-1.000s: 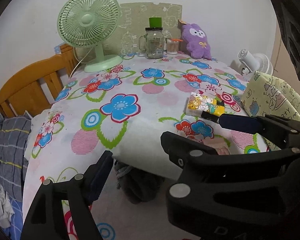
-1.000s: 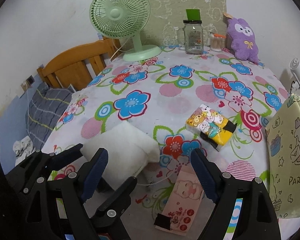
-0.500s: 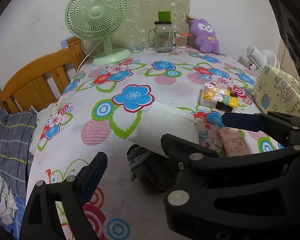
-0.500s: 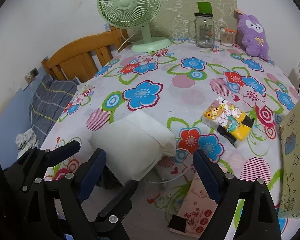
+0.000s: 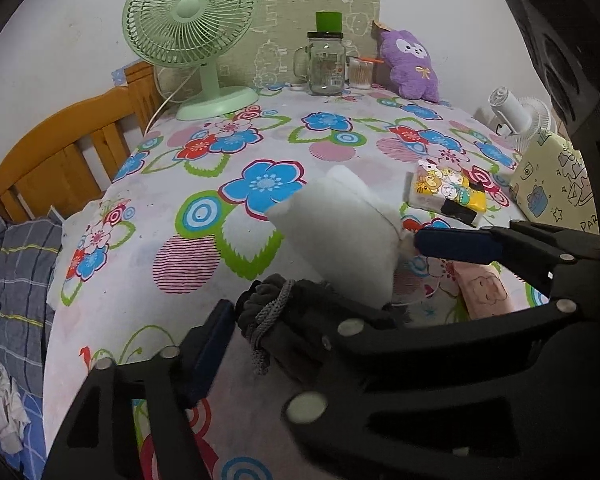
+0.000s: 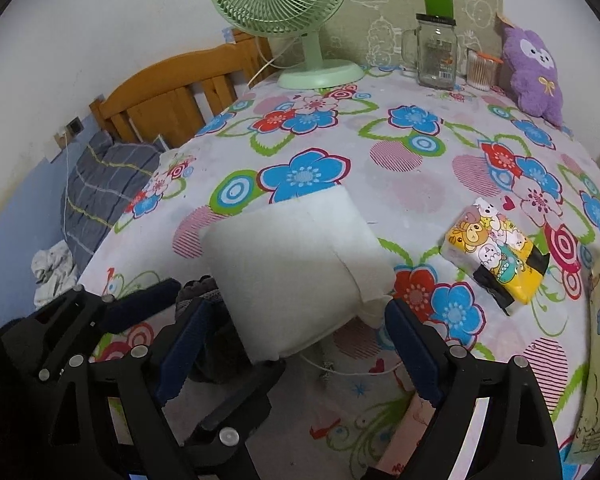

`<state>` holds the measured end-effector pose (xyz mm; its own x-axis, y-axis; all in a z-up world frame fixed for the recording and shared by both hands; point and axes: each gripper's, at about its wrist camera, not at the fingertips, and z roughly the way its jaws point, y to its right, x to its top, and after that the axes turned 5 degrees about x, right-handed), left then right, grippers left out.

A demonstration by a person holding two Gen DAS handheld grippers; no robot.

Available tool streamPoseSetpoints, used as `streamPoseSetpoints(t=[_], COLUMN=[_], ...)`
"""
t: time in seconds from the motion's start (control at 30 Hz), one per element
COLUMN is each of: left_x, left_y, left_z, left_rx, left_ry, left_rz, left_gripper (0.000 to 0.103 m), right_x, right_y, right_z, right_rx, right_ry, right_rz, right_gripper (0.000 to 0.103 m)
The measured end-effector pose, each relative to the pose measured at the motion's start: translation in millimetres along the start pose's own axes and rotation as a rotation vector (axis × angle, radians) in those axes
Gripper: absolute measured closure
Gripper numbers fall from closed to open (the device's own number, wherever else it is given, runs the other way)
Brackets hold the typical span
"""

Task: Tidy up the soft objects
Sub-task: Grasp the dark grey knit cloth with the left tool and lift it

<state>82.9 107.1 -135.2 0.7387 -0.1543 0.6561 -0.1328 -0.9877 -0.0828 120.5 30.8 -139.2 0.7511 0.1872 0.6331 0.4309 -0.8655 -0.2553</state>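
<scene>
The dark grey cloth (image 5: 300,320) lies between the left gripper's (image 5: 276,332) closing fingers, just under the white pillow (image 6: 292,276); the right gripper (image 6: 296,340) straddles the pillow, fingers apart.

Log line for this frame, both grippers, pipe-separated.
left gripper: closing around dark grey cloth, not yet gripped | right gripper: open, closing around white pillow | nothing lifted

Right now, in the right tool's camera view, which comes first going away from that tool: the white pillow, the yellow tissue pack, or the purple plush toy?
1. White pillow: straight ahead of the right tool, its near edge between the open fingers.
2. Yellow tissue pack: farther out, on the right of the table.
3. Purple plush toy: far right corner, against the wall.
</scene>
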Motion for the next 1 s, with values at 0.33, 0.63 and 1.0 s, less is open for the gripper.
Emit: streamPoseSetpoints(t=[0.33, 0.63, 1.0], left_x=[3.9, 8.2, 15.2], left_y=[-2.1, 11.0, 35.2], left_z=[0.5, -8.1, -28.3], left_rx=[-0.033, -0.08, -0.079], left_ry=[0.022, 0.034, 0.079], left_rz=[-0.032, -0.03, 0.005], left_gripper=[0.047, 0.049, 0.05], right_x=[0.9, -1.4, -6.2], right_y=[-0.4, 4.5, 17.7], right_z=[-2.5, -16.6, -48.0], right_rx=[0.06, 0.057, 0.049], right_ry=[-0.002, 0.021, 0.082], right_rz=[0.001, -0.008, 0.012], right_gripper=[0.06, 0.072, 0.073])
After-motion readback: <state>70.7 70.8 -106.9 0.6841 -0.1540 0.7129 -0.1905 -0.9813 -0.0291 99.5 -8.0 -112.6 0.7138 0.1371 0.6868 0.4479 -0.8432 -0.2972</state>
